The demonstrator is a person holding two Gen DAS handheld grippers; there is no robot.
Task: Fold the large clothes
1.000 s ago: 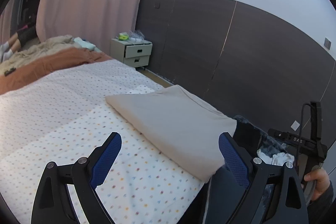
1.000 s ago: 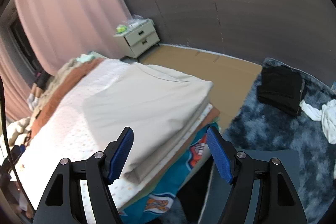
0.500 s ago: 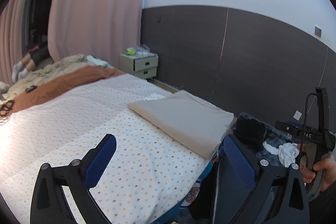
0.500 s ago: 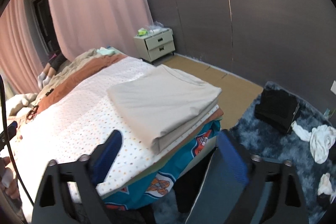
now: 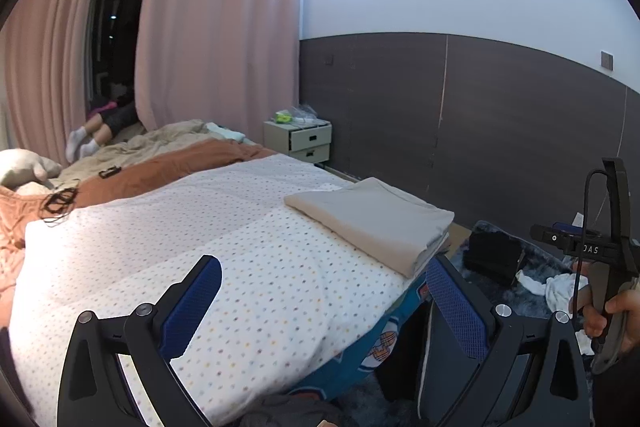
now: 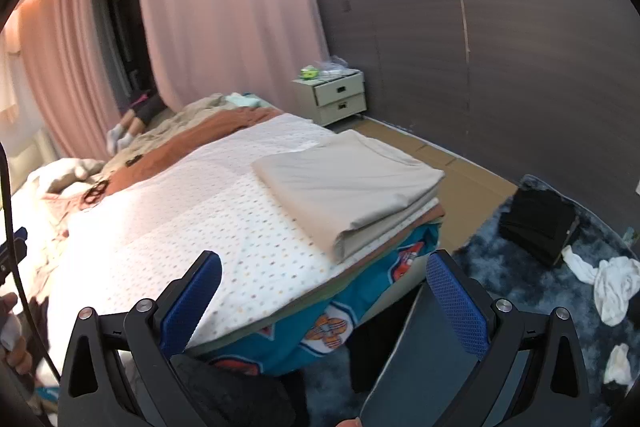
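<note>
A beige garment (image 5: 372, 217) lies folded into a flat rectangle at the near right corner of the bed (image 5: 224, 251), on a white dotted sheet. It also shows in the right wrist view (image 6: 348, 183), where the bed (image 6: 192, 219) runs to the left. My left gripper (image 5: 320, 301) is open and empty, held back from the bed's foot, well short of the garment. My right gripper (image 6: 322, 297) is open and empty too, above the bed's corner edge. The right gripper's body shows at the far right of the left wrist view (image 5: 600, 255), held by a hand.
A bedside cabinet (image 5: 298, 141) stands by the pink curtain (image 5: 216, 27). Rumpled brown and tan bedding (image 5: 160, 163) lies at the bed's far end. A black folded item (image 6: 540, 219) and white cloths (image 6: 612, 283) lie on a dark shaggy rug (image 6: 500, 267). A dark panelled wall (image 5: 480, 115) runs on the right.
Both grippers have pulled back and up from the folded garment, which now looks smaller and farther. Both stay open and empty.
</note>
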